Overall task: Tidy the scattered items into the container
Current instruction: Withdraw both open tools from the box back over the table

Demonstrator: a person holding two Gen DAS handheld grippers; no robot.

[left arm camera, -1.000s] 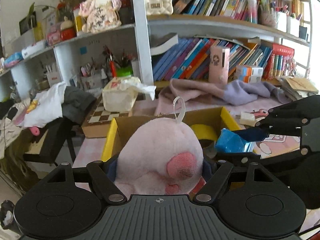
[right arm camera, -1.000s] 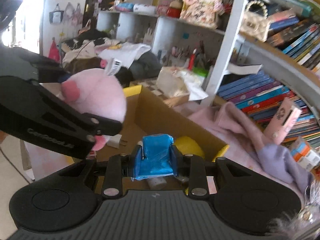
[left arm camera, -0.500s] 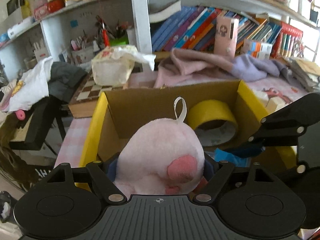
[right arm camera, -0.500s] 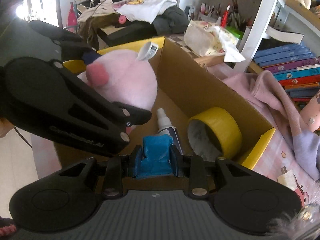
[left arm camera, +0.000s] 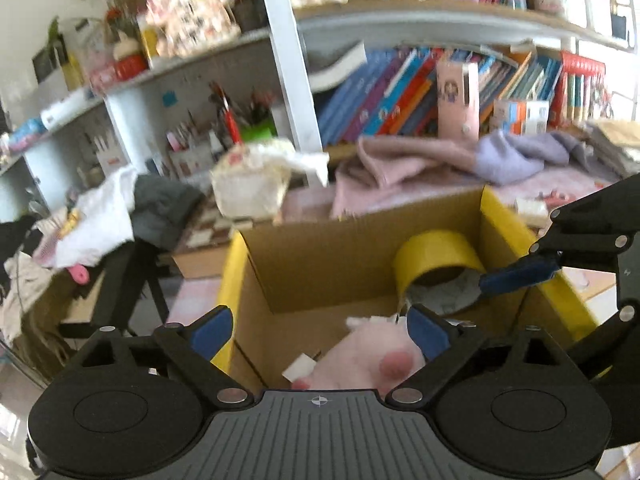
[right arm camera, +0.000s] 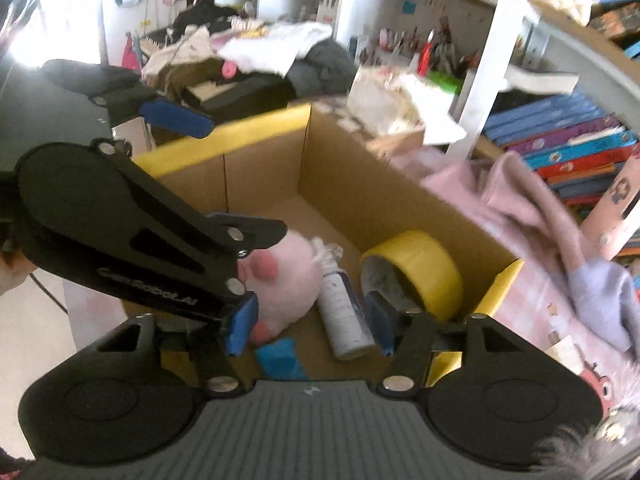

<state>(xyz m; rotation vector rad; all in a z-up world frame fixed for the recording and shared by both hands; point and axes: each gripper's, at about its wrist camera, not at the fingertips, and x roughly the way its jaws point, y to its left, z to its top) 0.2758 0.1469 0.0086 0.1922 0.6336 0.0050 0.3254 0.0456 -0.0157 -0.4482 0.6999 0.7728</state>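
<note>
Inside the cardboard box (right arm camera: 332,184), pink plush (right arm camera: 288,280), bottle (right arm camera: 340,308), blue packet (right arm camera: 280,358), yellow tape (right arm camera: 420,264); both tools just opened, empty.

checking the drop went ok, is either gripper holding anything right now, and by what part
Nothing is held. The left gripper has just opened; the pink plush lies in the box. The right gripper has just opened above the blue packet.

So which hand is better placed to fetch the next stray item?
Right, probably. The right gripper and left gripper have just been opening, nothing gripped, above the yellow-rimmed cardboard box. The small white block on the pink tablecloth lies past the box's right wall, the right gripper's side.
</note>
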